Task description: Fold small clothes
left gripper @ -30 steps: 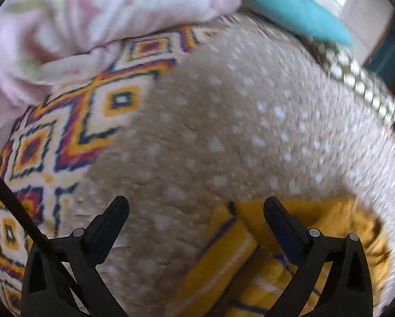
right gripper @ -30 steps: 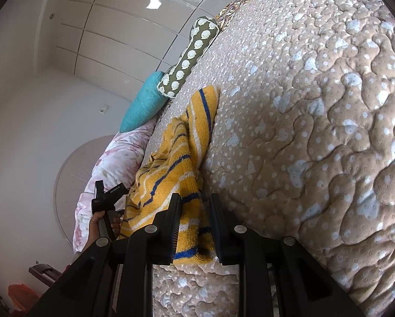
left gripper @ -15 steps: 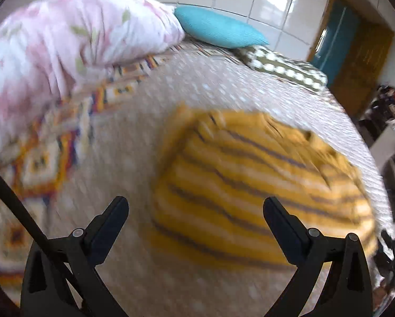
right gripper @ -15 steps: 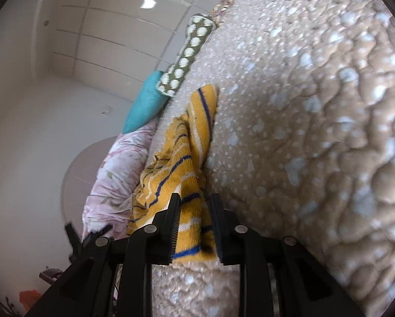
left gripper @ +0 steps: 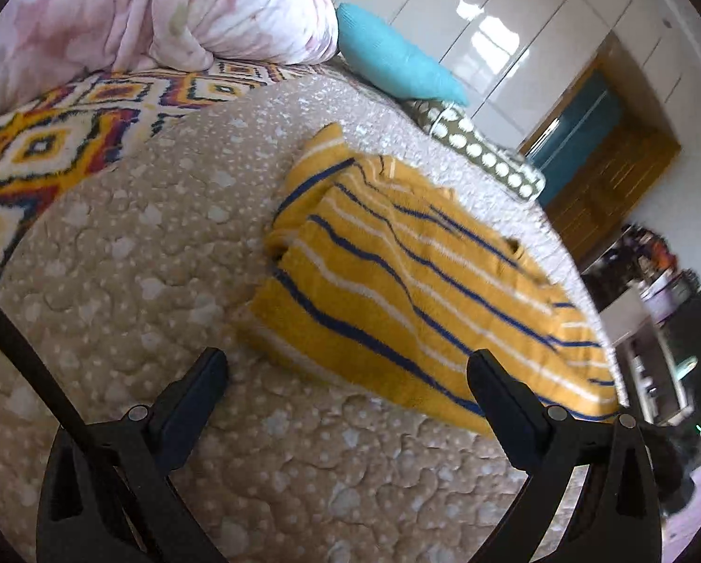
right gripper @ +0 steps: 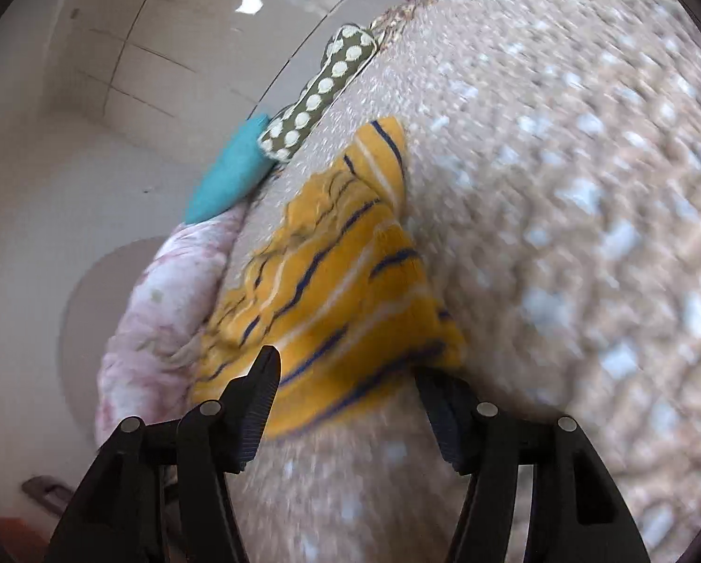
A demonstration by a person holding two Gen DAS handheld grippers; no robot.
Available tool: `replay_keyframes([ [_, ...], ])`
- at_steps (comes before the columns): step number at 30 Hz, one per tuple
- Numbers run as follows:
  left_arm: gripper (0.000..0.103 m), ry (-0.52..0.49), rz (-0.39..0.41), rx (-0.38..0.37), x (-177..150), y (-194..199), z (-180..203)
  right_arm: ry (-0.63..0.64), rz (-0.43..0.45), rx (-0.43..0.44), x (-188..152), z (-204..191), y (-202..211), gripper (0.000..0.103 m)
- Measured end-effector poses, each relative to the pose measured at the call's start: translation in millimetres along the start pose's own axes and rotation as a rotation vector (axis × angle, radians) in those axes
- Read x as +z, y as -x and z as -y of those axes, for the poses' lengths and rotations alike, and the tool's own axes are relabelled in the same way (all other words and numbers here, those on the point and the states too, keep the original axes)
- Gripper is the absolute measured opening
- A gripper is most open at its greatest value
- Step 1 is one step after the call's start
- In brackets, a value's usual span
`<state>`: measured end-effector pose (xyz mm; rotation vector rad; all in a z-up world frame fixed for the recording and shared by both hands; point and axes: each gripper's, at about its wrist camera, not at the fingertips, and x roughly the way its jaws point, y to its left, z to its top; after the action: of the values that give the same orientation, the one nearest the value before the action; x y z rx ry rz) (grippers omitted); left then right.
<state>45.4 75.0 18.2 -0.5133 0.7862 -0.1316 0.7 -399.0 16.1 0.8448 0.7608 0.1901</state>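
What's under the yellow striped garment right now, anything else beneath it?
The yellow striped garment lies folded on the beige quilted bedspread, which shows all around it. Its own lower layer peeks out at the far end. Anything else beneath is covered by the cloth.

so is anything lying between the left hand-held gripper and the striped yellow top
Nothing visible. Only bare quilted bedspread lies between the open left hand-held gripper and the folded striped yellow top. The pillows sit beyond it, by the wall.

Open left tongs (left gripper: 346, 377) hover over folded yellow striped garment (left gripper: 421, 281) on beige quilt (left gripper: 139, 258).
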Motion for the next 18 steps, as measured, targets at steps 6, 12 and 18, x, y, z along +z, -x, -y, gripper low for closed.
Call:
replay_keyframes([
  [6,0.101,-0.078,-0.029,0.037,5.8,30.6,-8.1,0.086,-0.019,-0.196,19.3,-52.0,-35.9,0.014],
  [12,0.101,0.085,0.156,0.172,41.5,80.1,-71.2,0.498,0.015,-0.286,15.5,-215.4,-80.6,0.014],
  [18,0.101,0.267,0.244,0.277,53.0,102.9,-138.6,0.712,-0.19,-0.152,-76.2,-312.1,-199.8,0.014],
])
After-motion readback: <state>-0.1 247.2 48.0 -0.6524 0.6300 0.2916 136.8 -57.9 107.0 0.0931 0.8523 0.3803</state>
